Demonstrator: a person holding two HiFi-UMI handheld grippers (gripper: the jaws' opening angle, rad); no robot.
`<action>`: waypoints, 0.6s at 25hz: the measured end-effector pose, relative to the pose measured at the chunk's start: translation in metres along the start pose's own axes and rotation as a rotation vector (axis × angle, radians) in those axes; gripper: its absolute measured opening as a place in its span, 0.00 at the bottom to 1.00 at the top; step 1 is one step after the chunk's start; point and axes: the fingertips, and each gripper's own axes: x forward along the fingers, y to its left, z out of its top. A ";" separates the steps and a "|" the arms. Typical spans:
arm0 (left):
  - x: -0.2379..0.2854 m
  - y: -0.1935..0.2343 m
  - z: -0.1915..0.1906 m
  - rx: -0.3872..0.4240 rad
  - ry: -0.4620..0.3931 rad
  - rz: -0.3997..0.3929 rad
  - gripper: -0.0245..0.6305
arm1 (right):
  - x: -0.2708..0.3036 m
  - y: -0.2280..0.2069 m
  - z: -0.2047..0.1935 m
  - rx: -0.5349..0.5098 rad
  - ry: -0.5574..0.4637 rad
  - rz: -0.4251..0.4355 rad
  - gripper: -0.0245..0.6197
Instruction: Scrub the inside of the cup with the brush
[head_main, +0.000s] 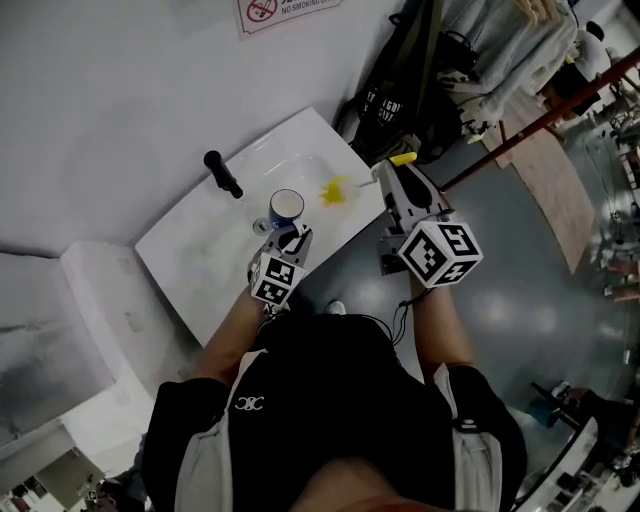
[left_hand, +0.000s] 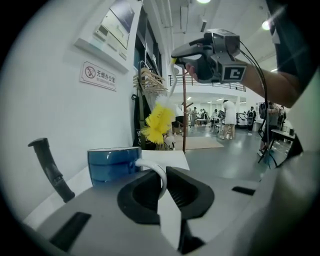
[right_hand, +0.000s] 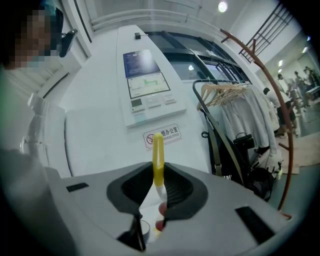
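So, cup (left_hand: 114, 165): we saw blue glaze, white handle, at the sink's (head_main: 190, 250) near edge.
Left gripper (left_hand: 164, 187): pinched that handle.
Right gripper (right_hand: 159, 187): clamped the yellow brush (right_hand: 158, 152), right of cup.
Sign (head_main: 290, 10): "NO SMOKING".

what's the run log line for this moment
left gripper: shut on cup handle | right gripper: shut on brush handle | brush: bristles outside cup, above sink | scrub: not under way

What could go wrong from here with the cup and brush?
The left gripper pinches the blue cup only by its thin white handle; brush pressure could twist it. The right gripper grips the brush far from its bristles, so it may flex or slip.
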 end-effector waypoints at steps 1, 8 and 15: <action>0.003 -0.005 0.001 0.009 0.003 -0.017 0.11 | -0.003 0.004 0.006 0.001 -0.010 0.014 0.15; 0.014 -0.034 0.009 0.081 0.004 -0.108 0.11 | -0.007 0.028 0.017 -0.003 -0.004 0.095 0.15; 0.008 -0.042 0.018 0.161 -0.006 -0.155 0.11 | -0.002 0.050 -0.007 -0.006 0.084 0.162 0.15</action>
